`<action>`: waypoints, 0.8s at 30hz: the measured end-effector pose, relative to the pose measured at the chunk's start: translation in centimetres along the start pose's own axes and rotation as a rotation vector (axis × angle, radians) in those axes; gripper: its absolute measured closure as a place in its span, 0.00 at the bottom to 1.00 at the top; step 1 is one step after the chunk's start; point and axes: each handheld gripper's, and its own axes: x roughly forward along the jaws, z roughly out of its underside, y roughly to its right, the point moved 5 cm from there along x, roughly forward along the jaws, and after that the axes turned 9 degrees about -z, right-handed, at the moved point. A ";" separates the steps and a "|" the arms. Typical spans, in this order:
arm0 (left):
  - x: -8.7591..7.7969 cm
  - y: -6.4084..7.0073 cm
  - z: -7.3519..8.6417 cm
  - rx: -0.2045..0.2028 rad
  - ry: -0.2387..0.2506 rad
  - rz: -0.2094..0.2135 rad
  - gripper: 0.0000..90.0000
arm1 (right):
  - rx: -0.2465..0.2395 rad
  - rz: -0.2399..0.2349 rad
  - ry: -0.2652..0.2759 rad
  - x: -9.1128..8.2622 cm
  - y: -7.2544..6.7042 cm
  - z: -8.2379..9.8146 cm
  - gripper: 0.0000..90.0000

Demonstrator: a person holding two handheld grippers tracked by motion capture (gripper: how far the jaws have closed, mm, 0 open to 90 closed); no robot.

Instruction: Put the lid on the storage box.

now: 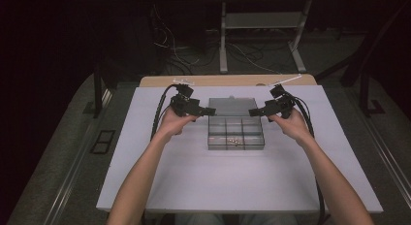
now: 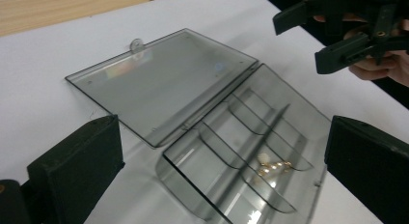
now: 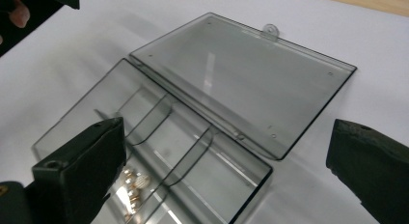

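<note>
A smoky clear compartment box (image 1: 236, 146) sits mid-table, its lid (image 1: 231, 106) swung open and lying flat behind it. Small gold beads (image 1: 233, 140) rest in the front middle compartment. My left gripper (image 1: 209, 111) hovers at the box's back left corner and my right gripper (image 1: 254, 112) at its back right corner, tips pointing at each other. Both are open and hold nothing. In the left gripper view the left gripper (image 2: 224, 137) frames the box (image 2: 188, 185), lid (image 2: 159, 84) and beads (image 2: 272, 166). The right gripper (image 3: 226, 132) likewise frames the box (image 3: 77, 105), lid (image 3: 241, 74) and beads (image 3: 132, 183).
The box stands on a white board (image 1: 232, 186) with bare surface in front and at both sides. A wooden table edge (image 1: 228, 80) shows behind the board. Beyond it, cables and metal stand legs (image 1: 223, 45) lie on the dark floor.
</note>
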 end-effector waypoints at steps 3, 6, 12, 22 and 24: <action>0.8 -0.7 0.3 -0.014 -0.010 -0.009 0.00 | 0.024 -0.002 0.004 0.4 0.6 0.1 0.00; 1.6 -1.2 0.6 -0.029 -0.019 -0.011 0.00 | 0.044 -0.001 0.001 0.7 1.2 0.2 0.00; 2.8 -2.1 0.9 -0.074 -0.006 -0.016 0.00 | 0.062 0.003 0.020 1.1 1.9 0.3 0.00; 4.0 -3.5 1.1 -0.193 0.040 -0.041 0.00 | 0.081 0.017 0.052 1.9 2.6 0.3 0.00; 4.3 -3.7 1.1 -0.212 0.052 -0.046 0.00 | 0.092 0.024 0.062 2.0 3.0 0.3 0.00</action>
